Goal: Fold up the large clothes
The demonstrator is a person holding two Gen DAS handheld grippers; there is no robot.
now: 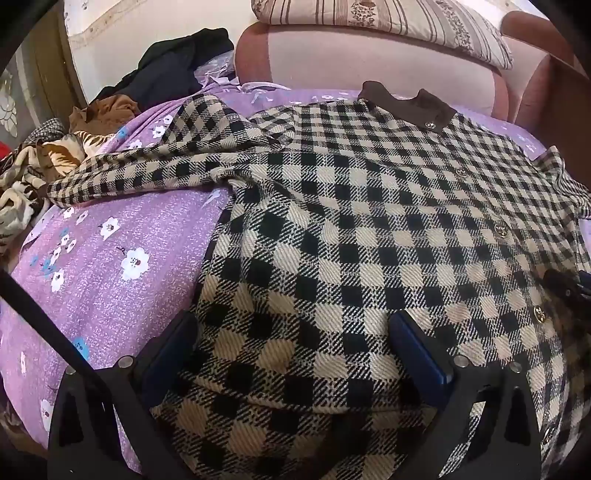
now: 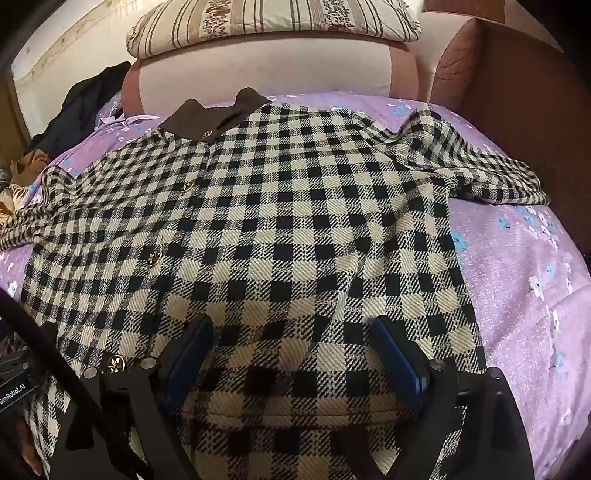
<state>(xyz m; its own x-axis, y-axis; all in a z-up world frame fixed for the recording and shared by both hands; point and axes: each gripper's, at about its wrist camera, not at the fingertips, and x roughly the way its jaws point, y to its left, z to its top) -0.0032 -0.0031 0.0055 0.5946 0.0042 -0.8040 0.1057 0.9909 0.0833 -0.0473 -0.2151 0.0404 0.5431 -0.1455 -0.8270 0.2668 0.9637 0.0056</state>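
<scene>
A black-and-cream checked jacket with a brown collar and gold buttons lies spread flat, front up, on a purple flowered bedsheet. It also shows in the right wrist view. Its left sleeve stretches out to the left, its right sleeve to the right. My left gripper is open, low over the jacket's lower left part. My right gripper is open, low over the lower right part. The right gripper's tip shows at the left view's right edge.
A striped pillow rests on the pink headboard behind the collar. A pile of dark, brown and patterned clothes lies at the far left. A brown wooden side panel stands at the right of the bed.
</scene>
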